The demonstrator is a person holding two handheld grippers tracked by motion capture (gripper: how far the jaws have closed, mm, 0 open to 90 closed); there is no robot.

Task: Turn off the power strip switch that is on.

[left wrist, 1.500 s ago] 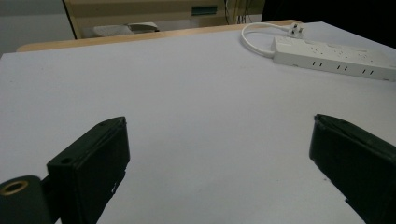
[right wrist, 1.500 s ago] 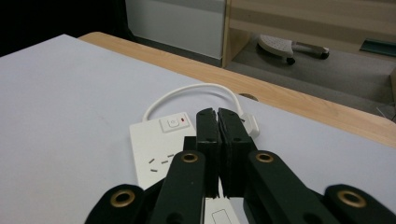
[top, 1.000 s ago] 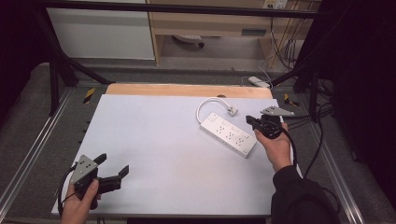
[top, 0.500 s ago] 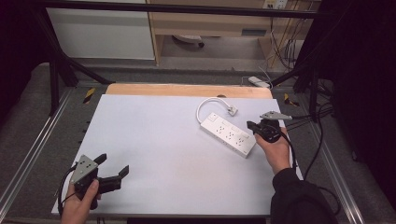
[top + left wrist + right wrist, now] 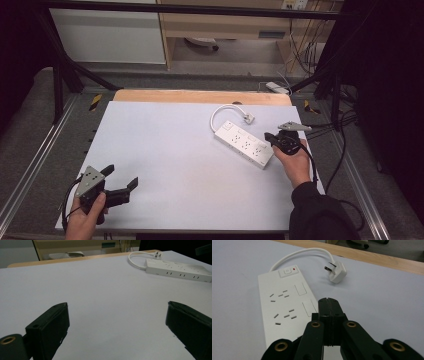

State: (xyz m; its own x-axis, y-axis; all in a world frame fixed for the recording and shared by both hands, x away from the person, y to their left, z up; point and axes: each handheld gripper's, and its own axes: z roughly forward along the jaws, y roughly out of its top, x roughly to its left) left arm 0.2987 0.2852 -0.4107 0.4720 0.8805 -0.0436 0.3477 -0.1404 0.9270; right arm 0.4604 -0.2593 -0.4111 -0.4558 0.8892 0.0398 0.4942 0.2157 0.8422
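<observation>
My right gripper (image 5: 328, 300), jaws clenched empty, hovers over the white power strip (image 5: 243, 144) at the table's right; pressing squarely on one rocker switch (image 5: 309, 308) should avoid sliding it.

The power strip (image 5: 284, 307) bears a power symbol, seemingly; no legible words.

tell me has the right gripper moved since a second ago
Yes. In the high view the right gripper has dropped slightly toward the near end of the power strip, which has stayed put.
</observation>
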